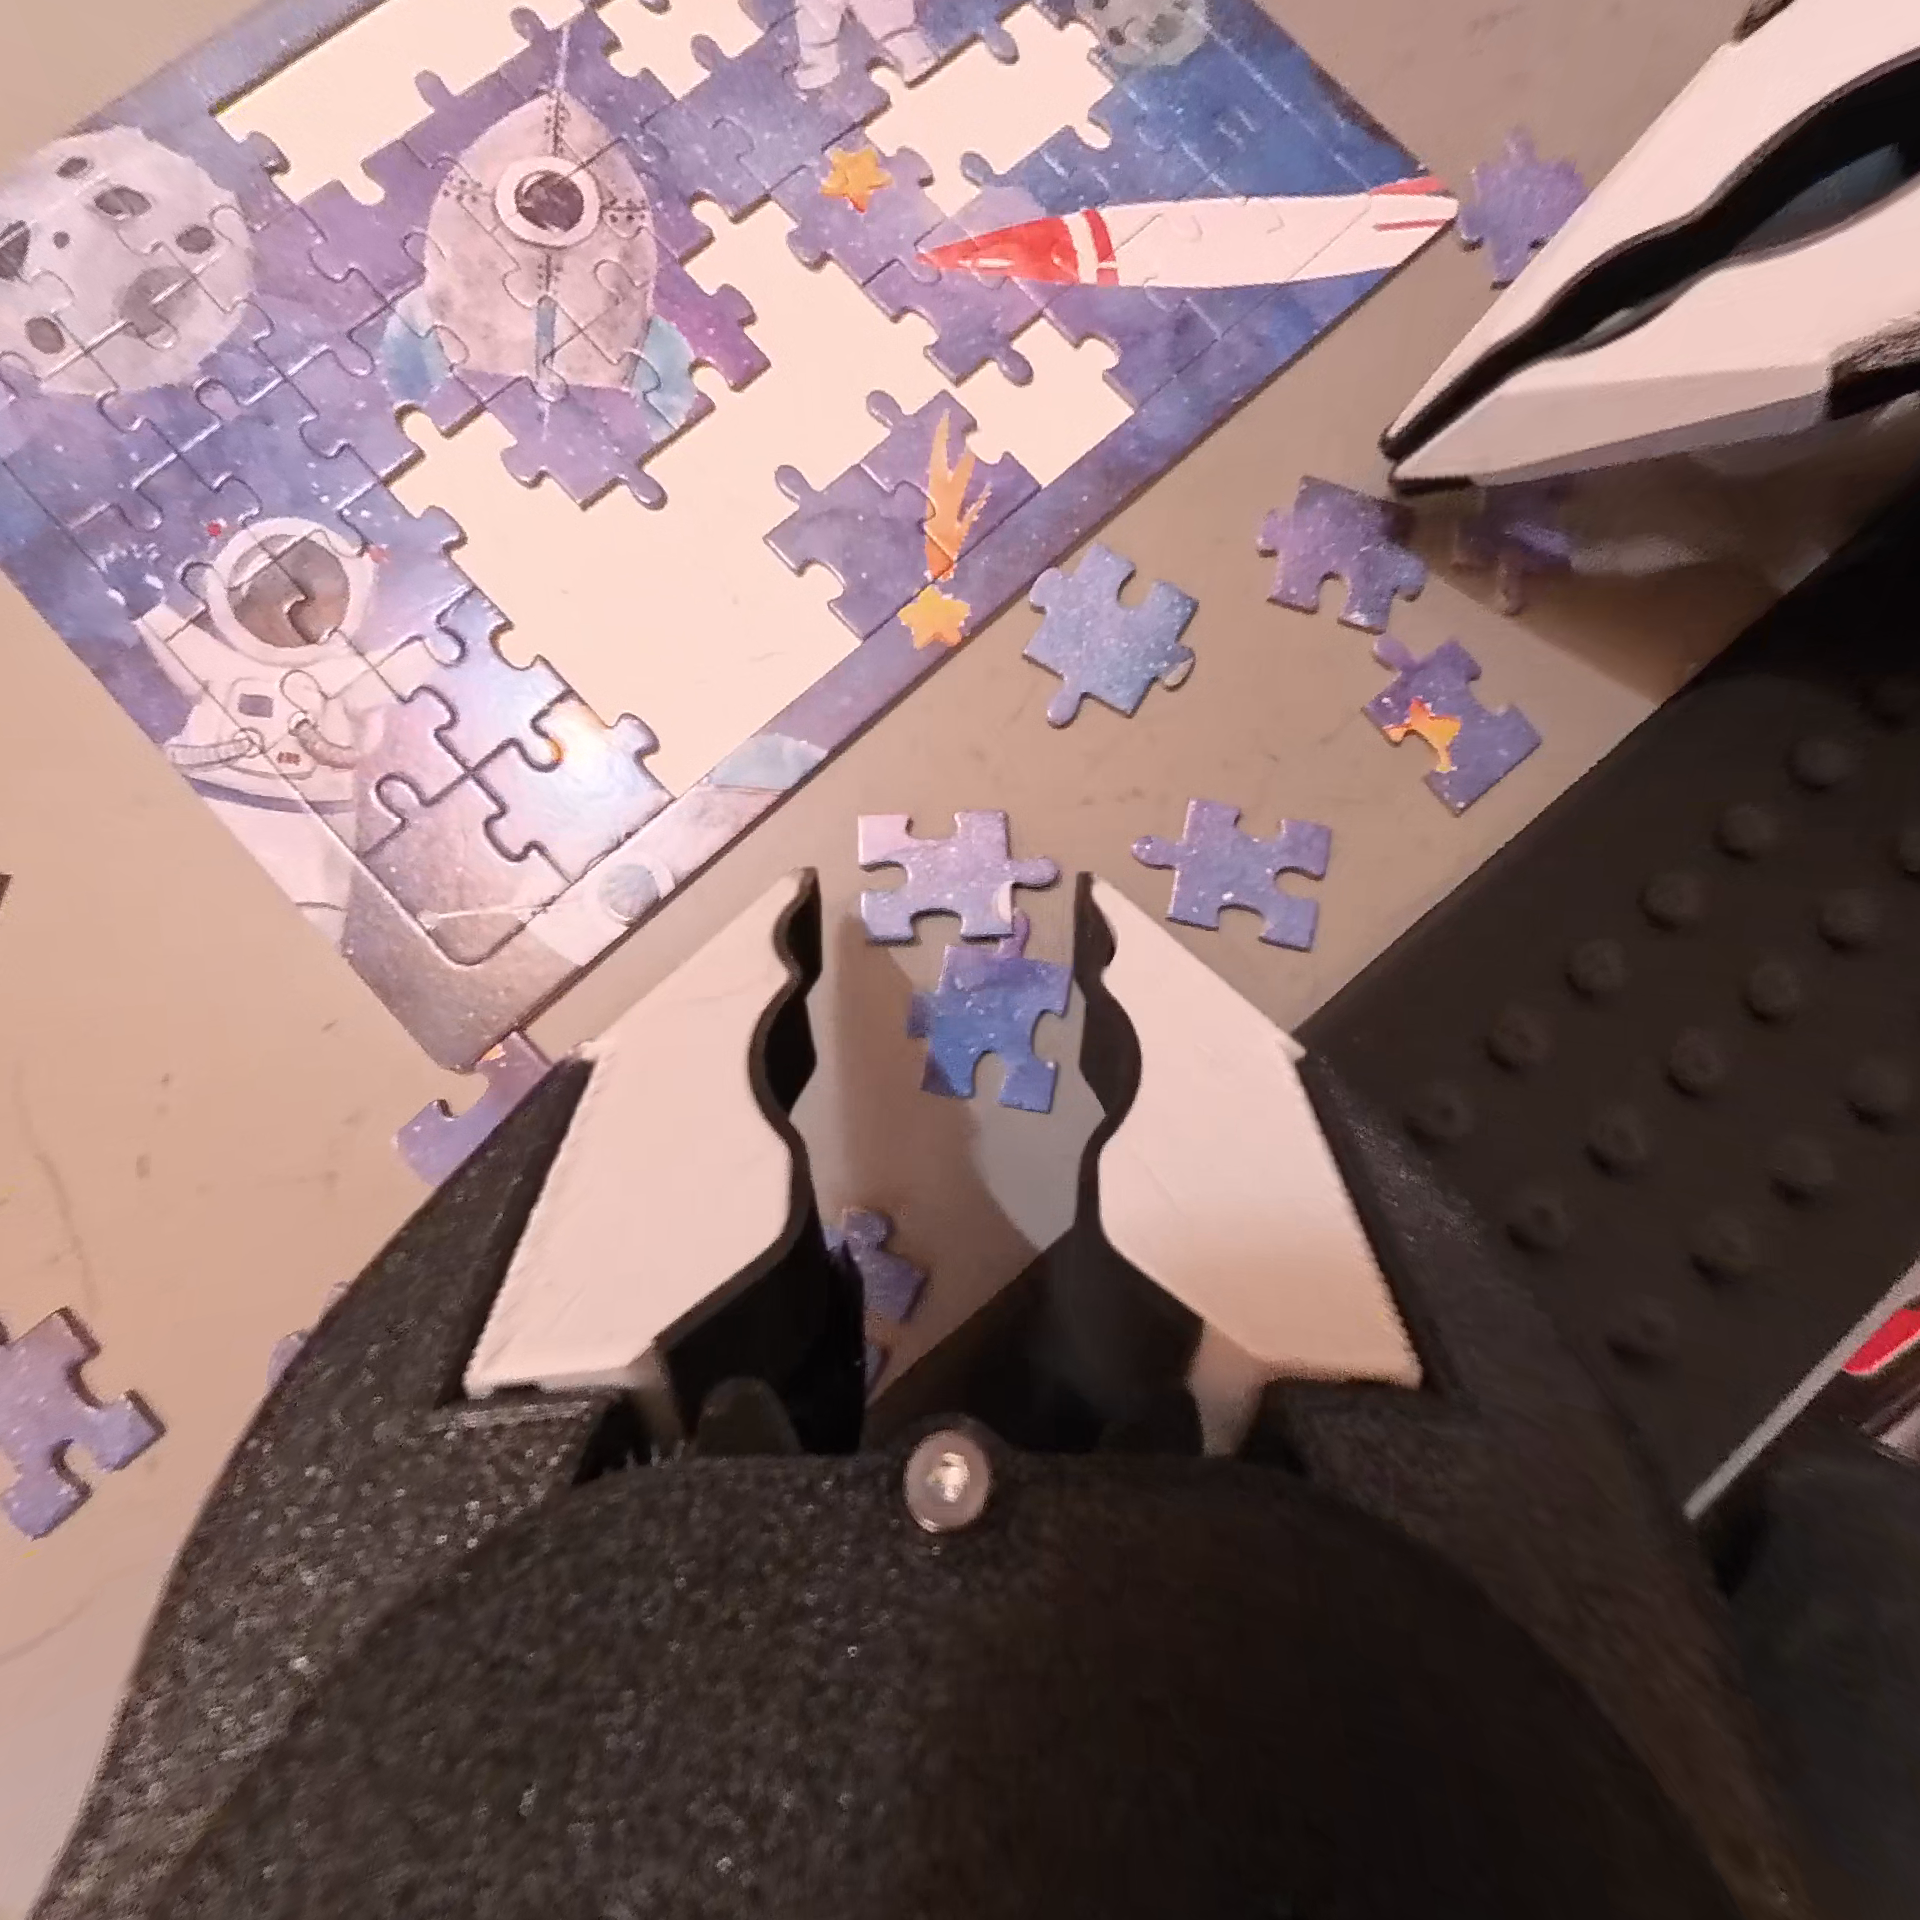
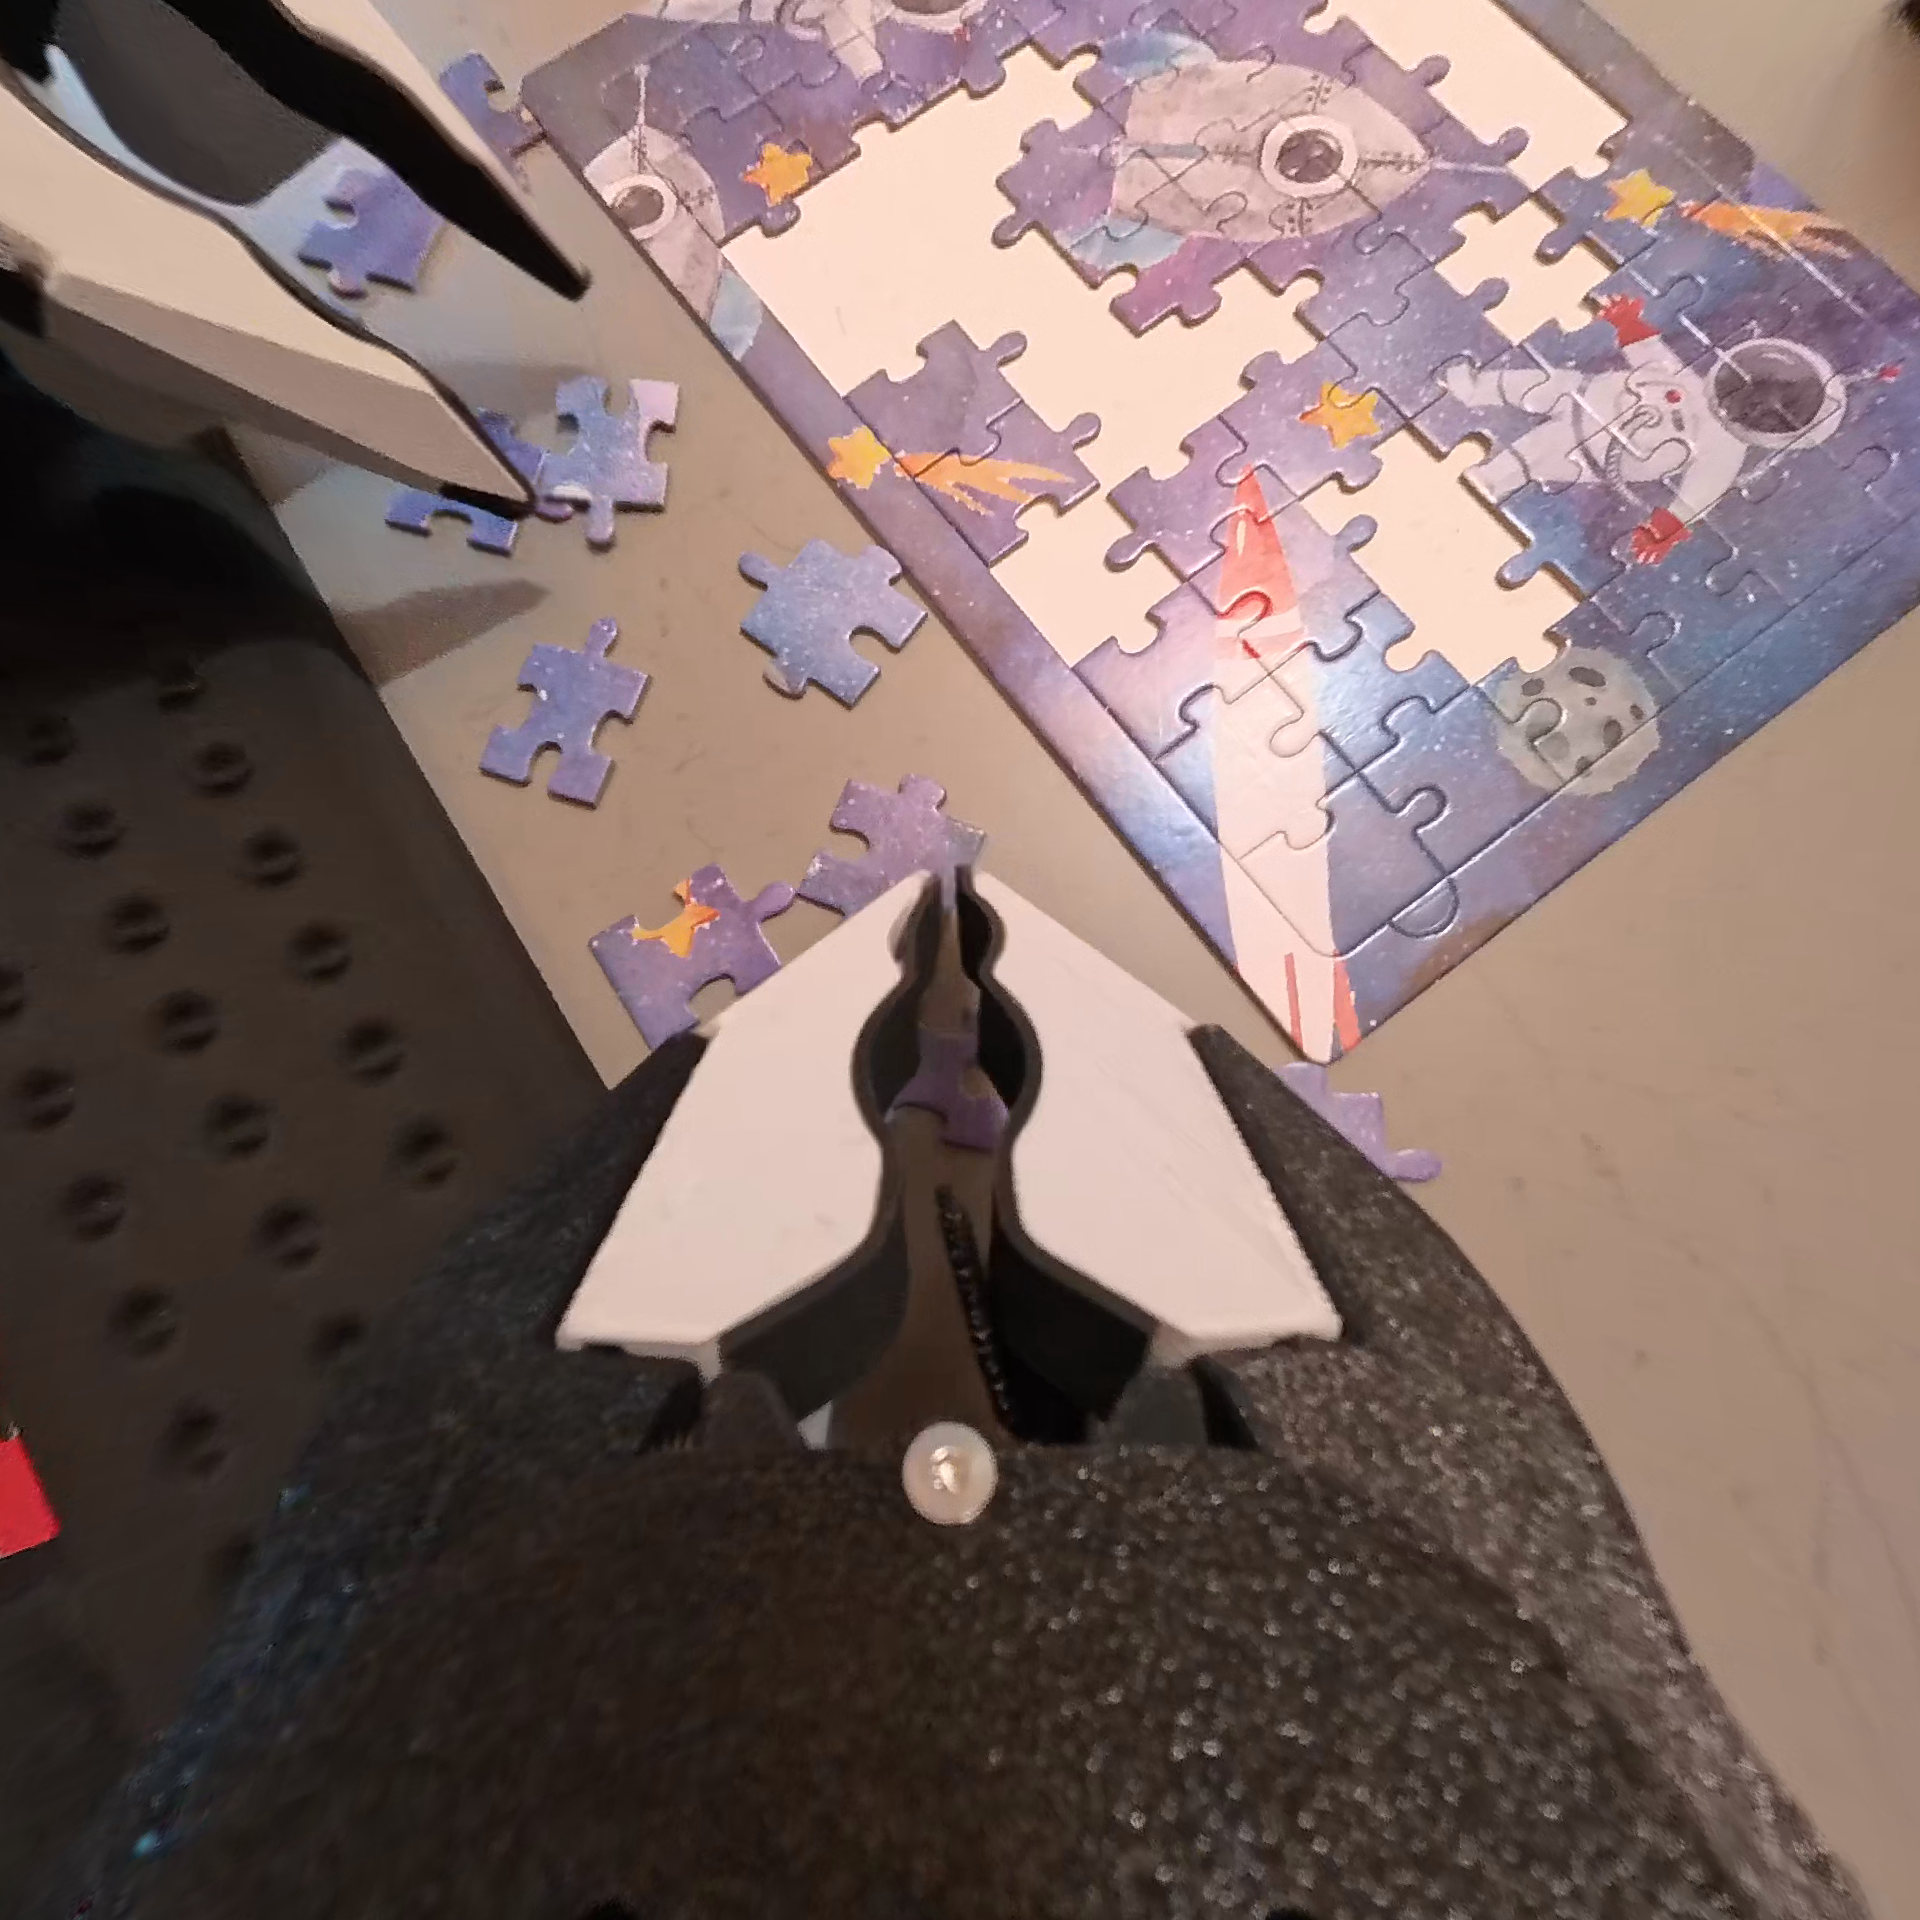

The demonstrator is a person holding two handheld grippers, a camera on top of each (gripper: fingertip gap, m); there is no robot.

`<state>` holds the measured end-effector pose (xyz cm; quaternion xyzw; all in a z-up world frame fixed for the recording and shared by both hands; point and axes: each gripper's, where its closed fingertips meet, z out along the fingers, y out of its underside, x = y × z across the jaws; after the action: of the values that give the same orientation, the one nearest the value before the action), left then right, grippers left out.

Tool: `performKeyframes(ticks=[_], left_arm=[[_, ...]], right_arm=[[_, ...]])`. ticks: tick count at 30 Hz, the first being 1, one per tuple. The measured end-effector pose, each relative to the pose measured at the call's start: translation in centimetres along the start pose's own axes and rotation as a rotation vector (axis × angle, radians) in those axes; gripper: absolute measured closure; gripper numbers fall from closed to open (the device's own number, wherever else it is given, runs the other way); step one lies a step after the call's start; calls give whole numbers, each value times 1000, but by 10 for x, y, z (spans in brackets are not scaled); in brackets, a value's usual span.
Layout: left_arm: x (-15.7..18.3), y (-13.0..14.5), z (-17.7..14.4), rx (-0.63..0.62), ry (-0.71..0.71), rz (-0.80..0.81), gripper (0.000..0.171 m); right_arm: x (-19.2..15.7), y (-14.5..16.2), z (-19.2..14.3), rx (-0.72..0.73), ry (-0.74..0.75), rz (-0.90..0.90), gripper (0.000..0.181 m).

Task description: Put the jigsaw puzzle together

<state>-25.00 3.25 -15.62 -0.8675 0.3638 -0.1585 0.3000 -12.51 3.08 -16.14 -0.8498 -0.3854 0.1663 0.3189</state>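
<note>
On beige table (image 1: 187, 1143): partly filled space puzzle (image 1: 644, 343), white gaps showing, loose pieces (image 1: 1110, 634) beside its near edge. Left gripper (image 1: 948, 894) fingers parted, empty, over blue piece (image 1: 992, 1023). Right gripper (image 2: 951, 883) fingers closed, pinching purple piece (image 2: 899, 826) upright.

One partly filled space-themed jigsaw puzzle board (image 1: 582, 436) lies on the beige table (image 1: 208, 1143). Loose puzzle pieces lie beside its edge; about ten show in the left wrist view, some partly hidden, so the exact count is uncertain. One loose piece bears an orange mark (image 1: 1449, 722); the others are plain blue-purple, such as one (image 1: 1107, 634) near the board's edge. Two grippers are visible. One black studded mat (image 1: 1662, 1039) lies beside the pieces.
</note>
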Motion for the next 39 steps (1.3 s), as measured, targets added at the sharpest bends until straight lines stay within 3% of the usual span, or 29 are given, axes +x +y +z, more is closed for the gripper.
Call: performKeyframes(ticks=[6, 10, 23, 30, 37, 39], left_arm=[[-4, 3, -10, 13, -24, 21, 126], [-12, 8, -18, 28, -38, -16, 130], [-22, 12, -34, 73, -62, -37, 131], [-31, 14, -46, 111, -86, -70, 131], [-34, 18, -56, 154, -84, -89, 132], [-35, 19, -58, 164, -78, -95, 132]], right_arm=[[3, 5, 2, -31, 15, 12, 148], [0, 6, 7, -54, 16, 18, 141], [-8, 0, 6, -46, 46, 45, 144], [-12, -1, 14, -59, 67, 52, 133], [-11, 0, 15, -63, 91, 69, 137], [-11, 0, 14, -60, 90, 75, 148]])
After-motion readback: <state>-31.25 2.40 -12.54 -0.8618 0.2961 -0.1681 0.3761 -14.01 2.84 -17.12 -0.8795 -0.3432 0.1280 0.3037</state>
